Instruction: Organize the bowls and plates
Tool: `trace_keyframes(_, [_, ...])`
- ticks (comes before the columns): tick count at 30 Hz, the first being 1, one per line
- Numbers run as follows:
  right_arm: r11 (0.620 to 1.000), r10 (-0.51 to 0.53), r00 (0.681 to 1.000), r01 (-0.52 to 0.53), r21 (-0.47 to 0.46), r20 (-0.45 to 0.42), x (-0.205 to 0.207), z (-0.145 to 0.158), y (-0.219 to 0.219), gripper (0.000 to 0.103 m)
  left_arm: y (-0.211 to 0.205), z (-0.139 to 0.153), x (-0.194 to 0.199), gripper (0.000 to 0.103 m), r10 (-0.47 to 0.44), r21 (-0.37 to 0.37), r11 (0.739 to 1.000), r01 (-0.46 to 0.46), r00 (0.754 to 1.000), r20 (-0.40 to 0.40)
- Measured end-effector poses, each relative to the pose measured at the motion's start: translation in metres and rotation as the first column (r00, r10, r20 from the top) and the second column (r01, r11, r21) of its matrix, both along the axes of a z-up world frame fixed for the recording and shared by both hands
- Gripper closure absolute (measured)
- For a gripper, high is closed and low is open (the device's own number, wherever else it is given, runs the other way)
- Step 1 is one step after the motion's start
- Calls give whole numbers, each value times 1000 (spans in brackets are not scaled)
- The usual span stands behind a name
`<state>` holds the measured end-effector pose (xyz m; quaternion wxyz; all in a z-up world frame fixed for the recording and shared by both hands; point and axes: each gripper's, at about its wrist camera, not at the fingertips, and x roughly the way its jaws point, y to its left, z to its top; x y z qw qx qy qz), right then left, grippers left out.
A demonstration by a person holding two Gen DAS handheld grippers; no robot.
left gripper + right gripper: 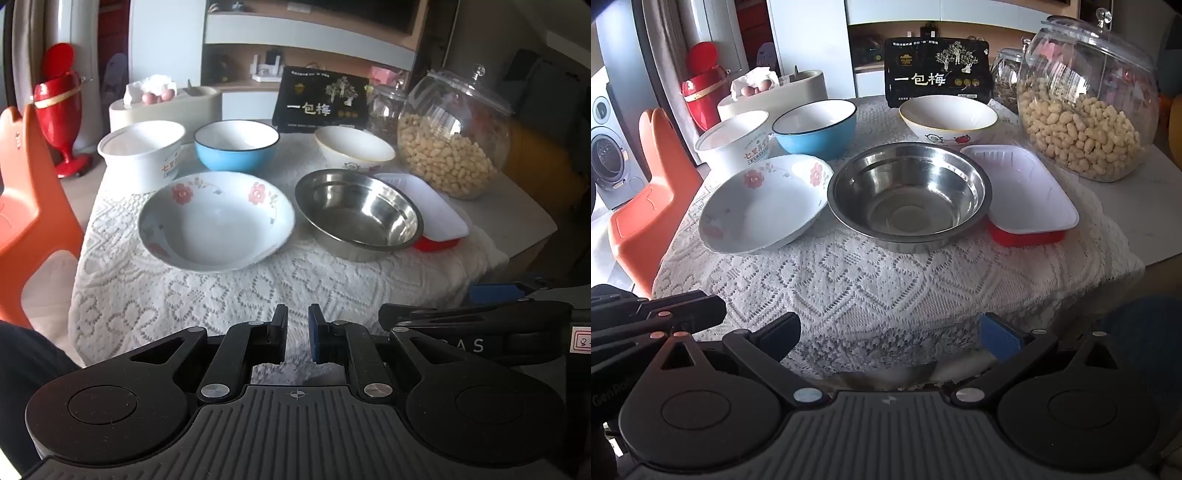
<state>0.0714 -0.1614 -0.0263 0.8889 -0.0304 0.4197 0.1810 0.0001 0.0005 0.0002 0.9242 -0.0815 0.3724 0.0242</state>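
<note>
On the lace cloth lie a flowered white plate and a steel bowl in the front row. Behind them stand a white paper bowl, a blue bowl and a cream bowl with a yellow rim. A white tray rests on a red one to the steel bowl's right. My left gripper is shut and empty at the table's near edge. My right gripper is open and empty, also short of the dishes.
A big glass jar of peanuts stands at the right, a smaller jar and a black box behind the bowls. An orange chair is at the left. The other gripper shows at each view's side.
</note>
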Motion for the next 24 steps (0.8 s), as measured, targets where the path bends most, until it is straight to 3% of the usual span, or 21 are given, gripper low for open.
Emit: trace_keyframes(24, [1000, -5, 999, 4, -19, -34, 3, -6, 2, 0, 7, -7, 0, 89, 5, -2, 1000, -5, 1000, -11])
